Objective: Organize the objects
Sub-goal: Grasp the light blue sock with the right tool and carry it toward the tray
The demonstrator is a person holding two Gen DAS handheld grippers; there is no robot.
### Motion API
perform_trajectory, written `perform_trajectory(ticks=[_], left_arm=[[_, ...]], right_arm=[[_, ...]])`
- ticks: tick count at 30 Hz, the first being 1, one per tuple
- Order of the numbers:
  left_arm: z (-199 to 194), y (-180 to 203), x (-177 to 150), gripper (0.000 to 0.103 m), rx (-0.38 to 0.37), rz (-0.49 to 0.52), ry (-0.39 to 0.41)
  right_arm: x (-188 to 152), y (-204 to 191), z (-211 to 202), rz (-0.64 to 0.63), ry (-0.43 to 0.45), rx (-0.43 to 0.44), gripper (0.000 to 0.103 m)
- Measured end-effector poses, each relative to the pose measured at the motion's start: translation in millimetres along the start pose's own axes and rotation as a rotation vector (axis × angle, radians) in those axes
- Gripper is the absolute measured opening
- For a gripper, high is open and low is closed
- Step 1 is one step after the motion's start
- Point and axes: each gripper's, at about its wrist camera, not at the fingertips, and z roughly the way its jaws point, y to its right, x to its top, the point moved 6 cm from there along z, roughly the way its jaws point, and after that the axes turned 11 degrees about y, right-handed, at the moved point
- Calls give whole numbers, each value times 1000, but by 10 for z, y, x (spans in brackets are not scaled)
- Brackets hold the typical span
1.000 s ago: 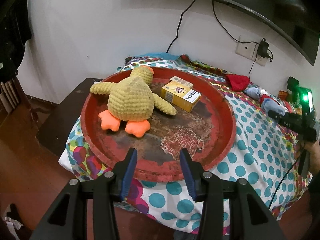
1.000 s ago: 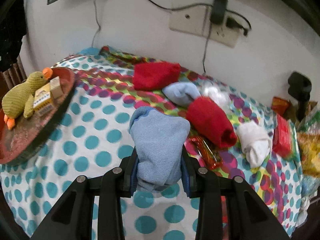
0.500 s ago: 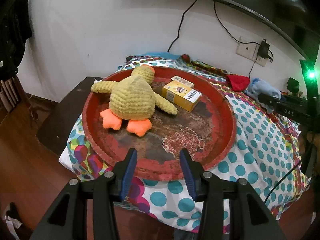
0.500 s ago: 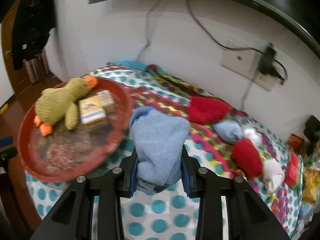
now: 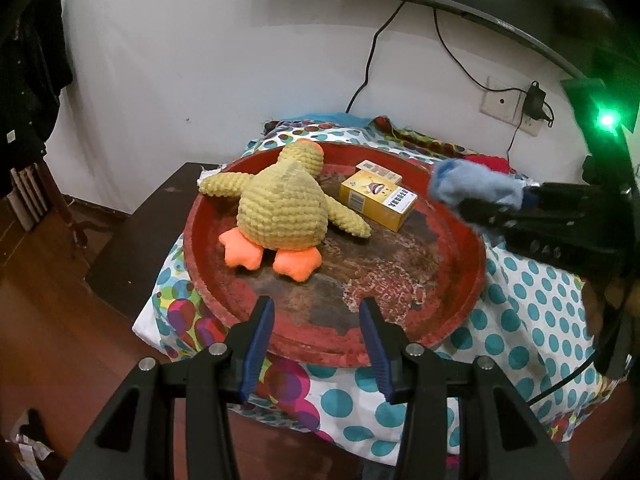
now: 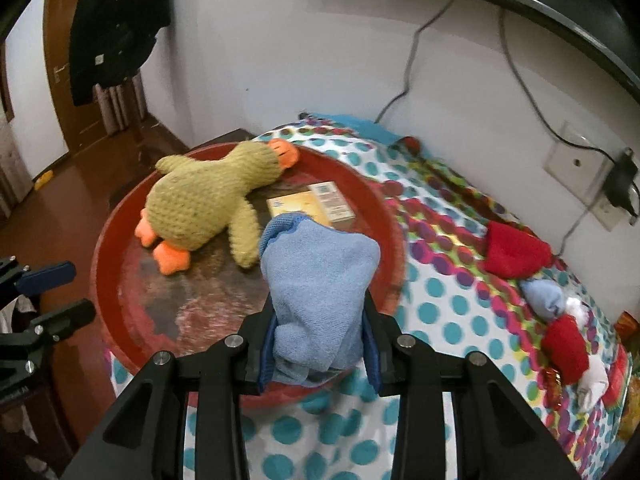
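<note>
The right gripper (image 6: 318, 344) tilts downward, its jaws clamped on a rolled light-blue cloth (image 6: 318, 280) held over the near rim of a round, worn red tray (image 6: 120, 248). The left gripper (image 5: 316, 340) also points down at the tray's near rim, jaws partly open with nothing between them. On the tray lie one yellow knitted plush duck (image 5: 280, 208) with orange feet and two small cardboard boxes (image 5: 378, 200), side by side at the far edge. The tray sits at the left end of a polka-dot cloth (image 6: 448, 312). Along the cloth's far right edge lie two red rolls (image 6: 514, 250), one blue and one white.
</note>
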Motion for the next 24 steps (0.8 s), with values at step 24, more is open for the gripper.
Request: perform_trajectory(ticks=[24], left_arm=[[-76, -392, 116, 45, 47, -107, 52]], right_arm=[[-14, -339, 786, 128, -93, 56, 33]])
